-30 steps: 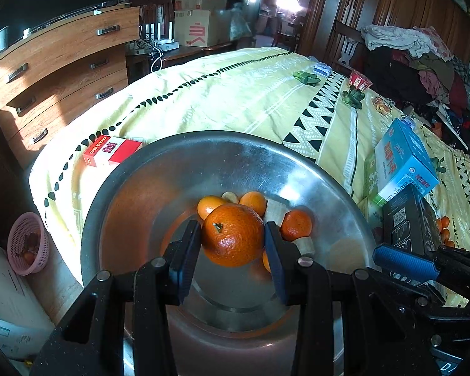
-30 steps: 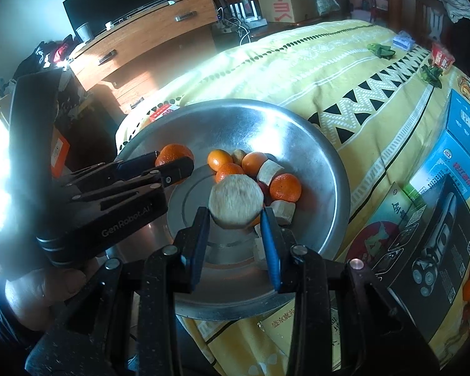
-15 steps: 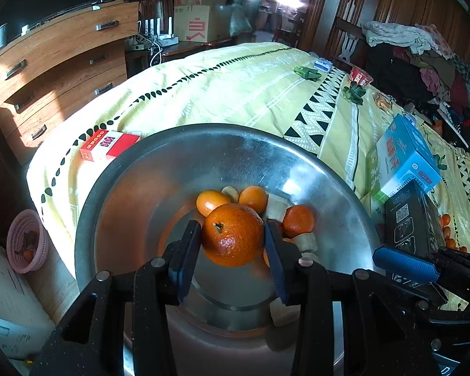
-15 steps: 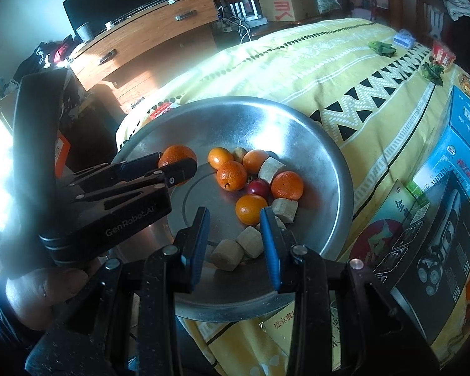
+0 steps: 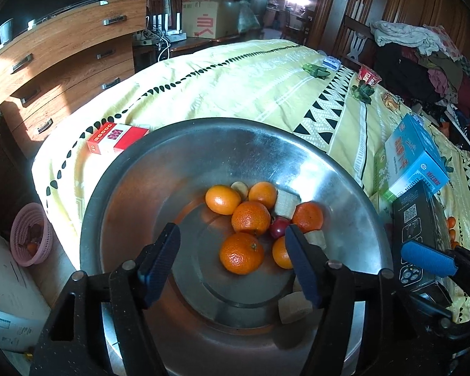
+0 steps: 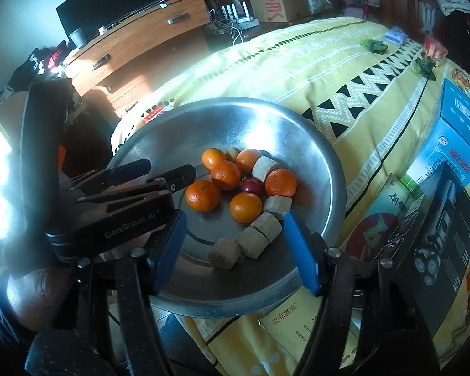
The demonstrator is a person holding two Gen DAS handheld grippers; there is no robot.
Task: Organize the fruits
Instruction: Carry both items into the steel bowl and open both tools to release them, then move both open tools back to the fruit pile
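Steel basin [image 5: 116, 188] holds oranges [image 5: 241, 252] | blue box [image 5: 415, 153], black box [image 5: 418, 219] beside | both hand-held grippers [image 5: 232, 261] [image 6: 232, 247] open

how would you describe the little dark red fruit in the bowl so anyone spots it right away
Find the big steel bowl on the yellow bedspread. In its fruit cluster, the small red fruit sits ringed by oranges. It is the only dark red, glossy piece, smaller than any orange.
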